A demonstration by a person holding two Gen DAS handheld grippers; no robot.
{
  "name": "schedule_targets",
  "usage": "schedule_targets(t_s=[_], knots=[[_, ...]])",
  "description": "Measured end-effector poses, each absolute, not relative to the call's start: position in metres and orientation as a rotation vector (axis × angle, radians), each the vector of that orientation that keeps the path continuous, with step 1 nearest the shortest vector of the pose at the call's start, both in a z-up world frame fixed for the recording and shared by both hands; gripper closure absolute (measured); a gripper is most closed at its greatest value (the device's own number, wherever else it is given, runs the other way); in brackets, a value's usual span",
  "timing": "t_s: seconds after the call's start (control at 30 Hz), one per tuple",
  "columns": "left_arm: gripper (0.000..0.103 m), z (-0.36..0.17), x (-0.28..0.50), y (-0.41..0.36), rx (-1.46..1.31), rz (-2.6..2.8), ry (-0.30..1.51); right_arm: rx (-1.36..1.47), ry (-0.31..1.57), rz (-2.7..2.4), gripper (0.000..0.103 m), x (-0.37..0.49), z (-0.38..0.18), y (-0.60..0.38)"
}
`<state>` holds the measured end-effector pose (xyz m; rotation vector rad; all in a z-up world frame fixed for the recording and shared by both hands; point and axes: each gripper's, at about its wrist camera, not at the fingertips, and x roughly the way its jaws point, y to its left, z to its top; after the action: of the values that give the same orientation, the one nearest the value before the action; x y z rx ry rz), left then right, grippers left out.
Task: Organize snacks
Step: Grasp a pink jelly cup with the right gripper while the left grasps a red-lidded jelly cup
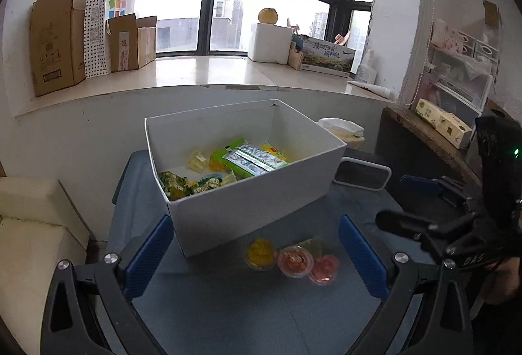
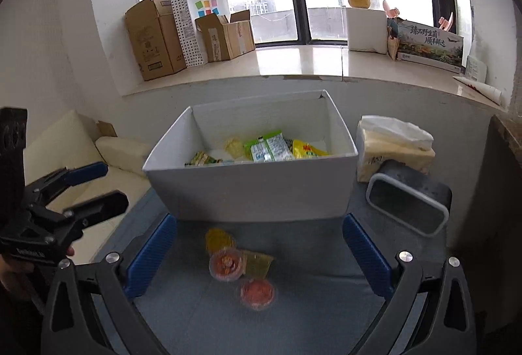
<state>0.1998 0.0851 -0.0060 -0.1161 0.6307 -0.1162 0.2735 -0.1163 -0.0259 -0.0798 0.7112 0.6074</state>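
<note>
Judging by the white box [image 1: 248,192], the job looks well past half done: green, yellow and silver snack packets [image 1: 251,159] already lie inside it. Four small jelly cups [image 2: 239,270] (one yellow, two red-orange, one pale yellow-green) sit clustered on the blue table cover [image 1: 228,306] just in front of the box's near wall, not yet packed. Left gripper [image 1: 256,252] and right gripper [image 2: 257,255] both hover wide-jawed and empty near that cluster, the cups lying between their fingers in each wrist view.

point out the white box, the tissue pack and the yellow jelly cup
white box [image 2: 248,192], right wrist view, front wall
tissue pack [image 2: 388,153], right wrist view, its side face
yellow jelly cup [image 1: 260,252], left wrist view, top film
</note>
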Motion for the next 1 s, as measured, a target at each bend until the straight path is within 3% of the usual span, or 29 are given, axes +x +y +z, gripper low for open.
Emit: schedule_targets(t_s=[0.33, 0.57, 0.63, 0.7, 0.73, 0.77, 1.0], knots=[[0.0, -0.036, 0.15, 0.071, -0.098, -0.119, 0.698, -0.171, 0.864, 0.585, 0.0, 0.263, -0.115, -0.104], [0.0, -0.054, 0.142, 0.082, -0.12, -0.088, 0.738, -0.177, 0.867, 0.56, 0.001, 0.277, -0.133, -0.089], [0.0, -0.059, 0.142, 0.08, -0.096, -0.087, 0.744, -0.187, 0.88, 0.545, 0.015, 0.282, -0.138, -0.087], [0.0, -0.062, 0.142, 0.076, -0.059, -0.082, 0.733, -0.192, 0.919, 0.543, 0.05, 0.287, -0.145, -0.085], [0.0, -0.063, 0.144, 0.075, -0.047, -0.084, 0.731, -0.21, 0.888, 0.539, 0.052, 0.284, -0.144, -0.084], [0.0, -0.065, 0.147, 0.073, -0.04, -0.085, 0.732, -0.225, 0.877, 0.549, 0.064, 0.281, -0.144, -0.082], [0.0, -0.08, 0.173, 0.058, -0.051, -0.099, 0.756, -0.179, 0.86, 0.582, 0.065, 0.264, -0.139, -0.1]])
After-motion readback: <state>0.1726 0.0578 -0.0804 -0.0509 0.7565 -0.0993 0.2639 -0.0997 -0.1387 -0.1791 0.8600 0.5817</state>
